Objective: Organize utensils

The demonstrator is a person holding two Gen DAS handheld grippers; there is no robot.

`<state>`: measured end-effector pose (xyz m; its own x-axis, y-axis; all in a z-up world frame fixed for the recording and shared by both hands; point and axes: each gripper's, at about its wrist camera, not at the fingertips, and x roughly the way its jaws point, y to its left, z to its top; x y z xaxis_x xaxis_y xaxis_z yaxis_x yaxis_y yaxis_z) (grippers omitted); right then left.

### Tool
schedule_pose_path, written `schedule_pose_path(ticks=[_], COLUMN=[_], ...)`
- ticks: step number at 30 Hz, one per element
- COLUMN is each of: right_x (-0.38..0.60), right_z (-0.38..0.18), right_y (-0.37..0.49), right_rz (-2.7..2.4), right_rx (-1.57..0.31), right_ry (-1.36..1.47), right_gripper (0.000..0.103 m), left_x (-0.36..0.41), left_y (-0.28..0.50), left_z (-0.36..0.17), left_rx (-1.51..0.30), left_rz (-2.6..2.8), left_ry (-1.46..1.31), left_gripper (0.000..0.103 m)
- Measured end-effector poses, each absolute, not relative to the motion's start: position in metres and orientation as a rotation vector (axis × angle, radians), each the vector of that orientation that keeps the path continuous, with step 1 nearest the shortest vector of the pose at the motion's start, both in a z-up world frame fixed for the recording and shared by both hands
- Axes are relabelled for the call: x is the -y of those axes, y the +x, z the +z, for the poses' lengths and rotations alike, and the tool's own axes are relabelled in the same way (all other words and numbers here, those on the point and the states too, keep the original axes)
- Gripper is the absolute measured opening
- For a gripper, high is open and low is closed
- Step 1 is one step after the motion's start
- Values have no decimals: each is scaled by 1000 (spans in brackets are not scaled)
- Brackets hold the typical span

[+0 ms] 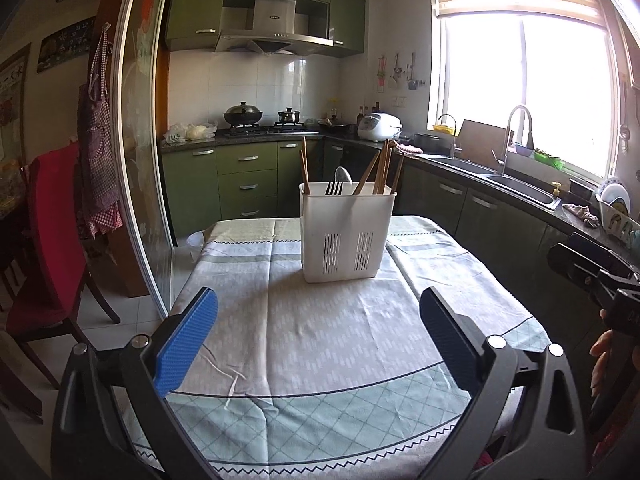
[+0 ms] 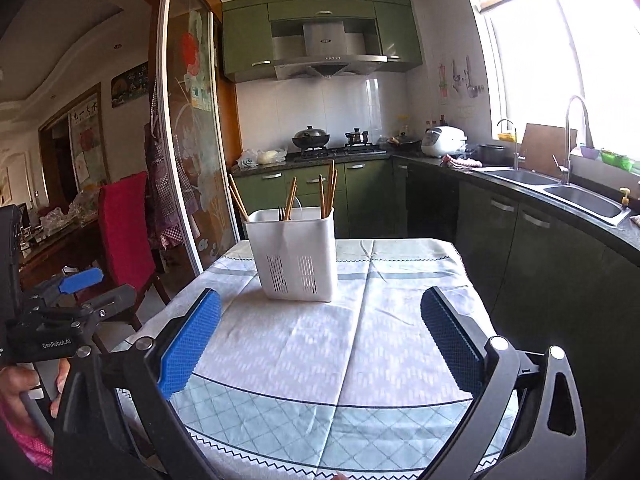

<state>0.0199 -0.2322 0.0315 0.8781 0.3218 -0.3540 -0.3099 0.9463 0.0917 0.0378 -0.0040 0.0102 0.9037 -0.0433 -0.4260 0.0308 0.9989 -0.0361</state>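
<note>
A white slotted utensil holder (image 1: 347, 232) stands upright on the clothed table (image 1: 320, 340). It holds several wooden chopsticks (image 1: 380, 170), a fork (image 1: 333, 188) and a spoon (image 1: 343, 178). The holder also shows in the right wrist view (image 2: 294, 254) with chopsticks (image 2: 328, 190). My left gripper (image 1: 318, 344) is open and empty, above the table's near half, well short of the holder. My right gripper (image 2: 320, 344) is open and empty, likewise short of the holder. The right gripper's body shows at the left view's right edge (image 1: 592, 272); the left gripper's body shows at the right view's left edge (image 2: 60, 316).
A red-covered chair (image 1: 52, 224) stands left of the table beside a sliding glass door (image 1: 140, 160). Green kitchen cabinets, a stove with pots (image 1: 244, 114) and a double sink (image 1: 516, 184) line the back and right. A white bin (image 1: 196, 244) sits on the floor beyond the table's far left corner.
</note>
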Motion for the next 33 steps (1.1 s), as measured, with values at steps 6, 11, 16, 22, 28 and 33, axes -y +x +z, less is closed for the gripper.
schedule_pose_path(ticks=[6,11,16,22,28,33], right_x=[237,240,236,232,230,230], right_z=[37,41,45,46,47,46], right_y=[-7,-9,-3,-2,-2,-2], right_rz=[284,257,255,261,264,263], right_rx=[-343,-343,-354,-359,-357,-358], right_ry=[28,25,14,10,12,12], right_gripper=[98,98,98,98,98,98], left_x=[8,6,8,8,7,7], left_y=[21,19,15,9,8,7], left_z=[18,17,17,19,19,20], left_rx=[-424,-436,-440,-434,-433,-433], left_rz=[-33,-18,-17,-14,-15,-15], left_ry=[-32,-43,-34,-28,-32,-31], left_gripper=[96,96,96,96,96,96])
